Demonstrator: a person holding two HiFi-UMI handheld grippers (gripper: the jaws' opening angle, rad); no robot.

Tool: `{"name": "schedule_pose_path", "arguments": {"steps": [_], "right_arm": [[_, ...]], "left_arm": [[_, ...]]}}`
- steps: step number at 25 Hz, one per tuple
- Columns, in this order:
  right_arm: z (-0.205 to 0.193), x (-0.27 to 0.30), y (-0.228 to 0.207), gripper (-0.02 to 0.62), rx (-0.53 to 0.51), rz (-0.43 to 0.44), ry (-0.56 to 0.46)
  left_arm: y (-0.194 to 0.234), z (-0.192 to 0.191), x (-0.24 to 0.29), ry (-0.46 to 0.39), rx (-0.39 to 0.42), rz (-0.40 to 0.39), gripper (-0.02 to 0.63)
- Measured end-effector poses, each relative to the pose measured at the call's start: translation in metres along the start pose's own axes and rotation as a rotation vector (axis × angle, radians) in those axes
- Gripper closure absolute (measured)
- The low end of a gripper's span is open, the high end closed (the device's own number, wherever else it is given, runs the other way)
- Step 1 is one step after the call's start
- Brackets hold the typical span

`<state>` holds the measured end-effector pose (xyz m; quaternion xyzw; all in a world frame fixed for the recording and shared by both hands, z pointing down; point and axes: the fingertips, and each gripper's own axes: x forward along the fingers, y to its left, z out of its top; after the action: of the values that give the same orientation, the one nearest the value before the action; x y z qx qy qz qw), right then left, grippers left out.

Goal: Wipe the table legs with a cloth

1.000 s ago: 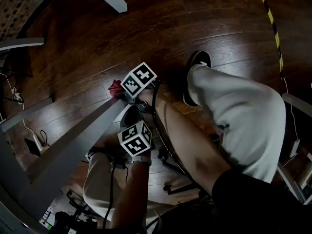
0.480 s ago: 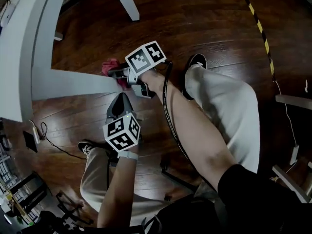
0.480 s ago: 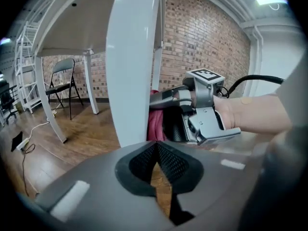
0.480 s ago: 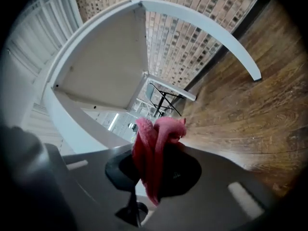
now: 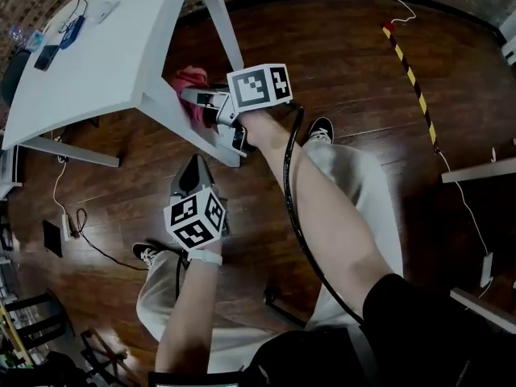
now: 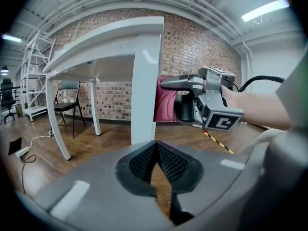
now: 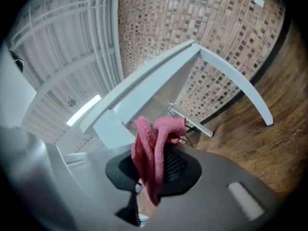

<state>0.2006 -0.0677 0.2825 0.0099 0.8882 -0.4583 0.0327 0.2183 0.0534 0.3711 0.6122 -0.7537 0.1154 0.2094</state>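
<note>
A pink cloth (image 5: 187, 83) is pressed against the white table leg (image 5: 193, 127), just under the table top (image 5: 97, 63). My right gripper (image 5: 193, 97) is shut on this cloth. In the right gripper view the cloth (image 7: 153, 146) hangs bunched between the jaws of the right gripper (image 7: 154, 165), with the leg's top (image 7: 111, 129) close behind. My left gripper (image 5: 193, 166) hovers lower, beside the leg, shut and holding nothing. The left gripper view has its pads (image 6: 144, 160) meeting in front of the leg (image 6: 144, 90), the cloth (image 6: 167, 100) and the right gripper (image 6: 166, 84).
A folding chair (image 6: 67, 110) stands under the table. A power strip (image 5: 50, 237) with cables lies on the wooden floor at the left. Yellow-black tape (image 5: 413, 72) crosses the floor at the right. Small items (image 5: 60, 37) lie on the table top. The person's shoe (image 5: 321, 127) rests near the leg.
The right gripper has slid the cloth up the table leg to just below the table top. The head view has risen with it; the left gripper stays shut below.
</note>
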Motion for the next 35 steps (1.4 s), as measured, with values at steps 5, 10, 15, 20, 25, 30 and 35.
{"name": "schedule_pose_path", "arguments": {"steps": [5,10,15,20,25,30,35], "right_arm": [[0.025,-0.016,0.072,0.546,-0.088,0.050,-0.063],[0.015,-0.028,0.129,0.546,-0.169,0.108,-0.055],[-0.035,-0.023,0.143,0.546,-0.184,0.109,0.028],[-0.049,0.010,0.154,0.546,-0.185,0.124,0.058],[-0.047,0.016,0.149,0.546,-0.186,0.118,0.053],[-0.038,0.020,0.117,0.546,-0.108,0.068,0.046],[-0.049,0.021,0.093,0.546,-0.037,0.071,0.061]], "left_arm": [[-0.004,0.027,-0.035,-0.070,0.002,-0.018,0.606],[-0.003,0.050,-0.062,-0.138,0.019,-0.043,0.606],[0.002,0.061,-0.087,-0.190,0.030,-0.060,0.606],[0.020,0.085,-0.090,-0.225,0.047,-0.057,0.606],[0.024,0.094,-0.092,-0.267,0.078,-0.050,0.606],[0.021,0.113,-0.079,-0.314,0.112,-0.052,0.606],[0.003,0.121,-0.062,-0.330,0.175,-0.088,0.606]]}}
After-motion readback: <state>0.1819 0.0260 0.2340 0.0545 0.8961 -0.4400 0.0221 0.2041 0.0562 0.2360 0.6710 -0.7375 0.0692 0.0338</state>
